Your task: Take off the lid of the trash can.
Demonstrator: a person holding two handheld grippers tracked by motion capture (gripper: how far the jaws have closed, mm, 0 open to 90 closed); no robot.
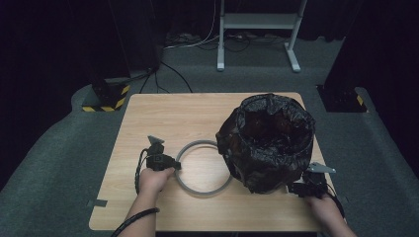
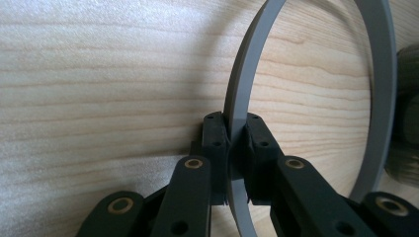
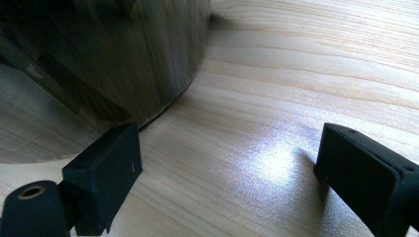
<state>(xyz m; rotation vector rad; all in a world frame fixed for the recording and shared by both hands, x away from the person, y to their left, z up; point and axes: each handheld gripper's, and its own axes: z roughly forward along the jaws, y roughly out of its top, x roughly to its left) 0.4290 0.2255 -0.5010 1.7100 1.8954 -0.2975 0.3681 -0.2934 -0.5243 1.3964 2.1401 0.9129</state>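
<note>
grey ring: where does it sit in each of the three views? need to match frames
High view: grey ring flat on the table, centre, clamped at its left edge by the left gripper.
Left gripper view: ring band rises from between the shut jaws, arcing right.
Right gripper view: not in it.
Shared landmark: the black-bagged bin, at that view's upper left.

High view: room dim, background nearly black; the worktop (image 1: 163, 113) is the one well-lit area, evenly lit from overhead. Image soft, low detail. The black bag (image 1: 267, 140) shows small glossy highlights on its folds. Left gripper view: bright, wood grain sharp at centre; near jaws slightly soft, a shadow falls left of the grey ring (image 2: 237, 103). Right gripper view: a white glare patch on the wood between the jaws; the bag surface at upper left is streaked and blurred.
</note>
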